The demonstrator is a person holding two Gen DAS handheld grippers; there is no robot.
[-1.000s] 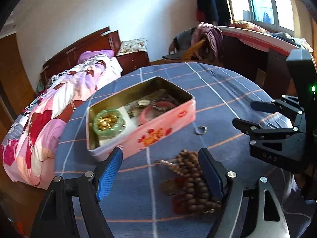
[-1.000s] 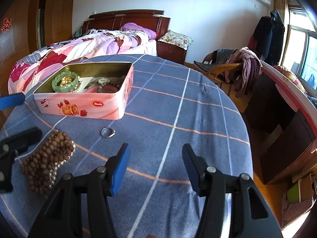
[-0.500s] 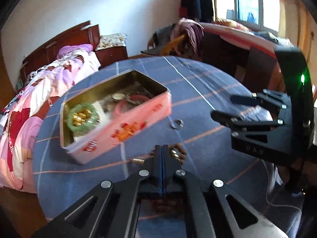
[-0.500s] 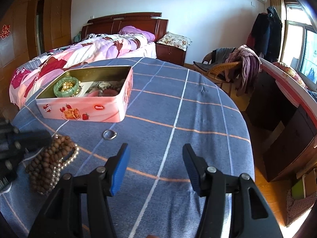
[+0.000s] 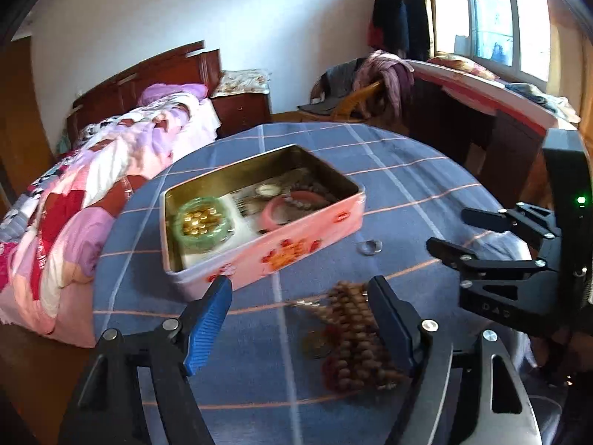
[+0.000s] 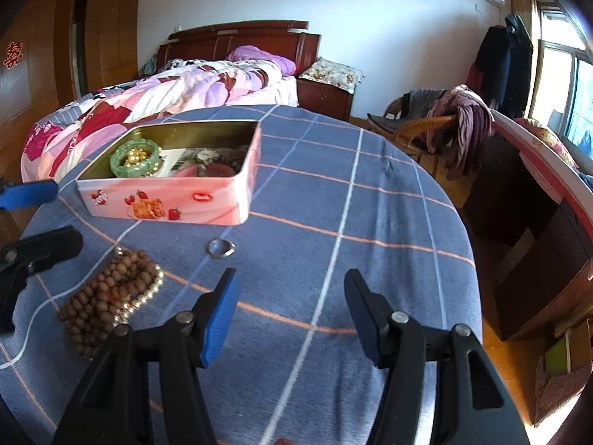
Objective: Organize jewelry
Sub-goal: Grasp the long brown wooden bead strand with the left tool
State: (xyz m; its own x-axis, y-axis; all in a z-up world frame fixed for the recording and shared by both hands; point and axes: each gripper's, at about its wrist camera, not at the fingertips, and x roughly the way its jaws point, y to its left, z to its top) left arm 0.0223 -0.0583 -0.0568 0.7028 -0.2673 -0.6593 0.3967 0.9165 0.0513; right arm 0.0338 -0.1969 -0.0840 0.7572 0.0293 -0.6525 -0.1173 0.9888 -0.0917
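my left gripper (image 5: 300, 298) opening wide over wooden bead string (image 5: 352, 337), nothing gripped; beads on tablecloth (image 6: 370, 204) near pink tin (image 5: 289, 244). right gripper (image 6: 289, 307) also easing open, empty. best bet: straddle bead pile low, close on thick bunch. silver ring (image 6: 221, 247) loose beside tin. tin holds green bangle (image 5: 204, 222), pink bangle (image 5: 292, 205).

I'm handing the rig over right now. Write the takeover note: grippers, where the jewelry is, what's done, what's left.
Left gripper: jaws opening, empty, hanging over the beads.
Right gripper: jaws opening, empty, above bare cloth.
Tin: open, holds a green bangle, a pink bangle and smaller pieces.
Still on the cloth: the beads and a ring in front of the tin.
Left to do: beads and ring into the tin.
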